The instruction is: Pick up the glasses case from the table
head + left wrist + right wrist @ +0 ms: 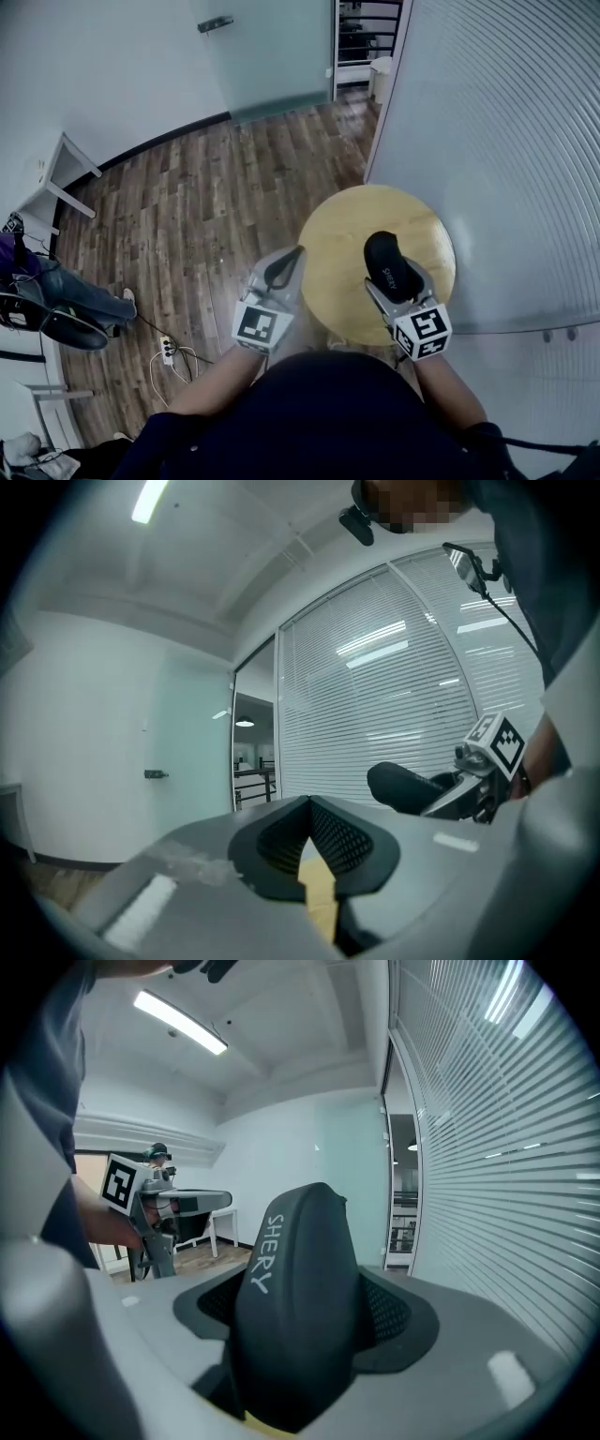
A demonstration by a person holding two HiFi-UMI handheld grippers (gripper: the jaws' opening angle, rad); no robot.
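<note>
My right gripper [392,267] is shut on a black glasses case [389,263] with white lettering, held above the near right part of the round wooden table [342,246]. In the right gripper view the glasses case [298,1302] stands between the jaws and fills the middle of the picture. My left gripper [284,268] hovers at the table's left edge, shut with nothing in it. In the left gripper view its jaws meet, and the glasses case [405,787] shows far right in the right gripper [459,794].
A ribbed curved glass wall [497,141] rises right behind the table. Dark wood floor [206,206] spreads to the left, with a power strip and cables [169,354], a white table leg [70,173] and a chair with clothes [47,300].
</note>
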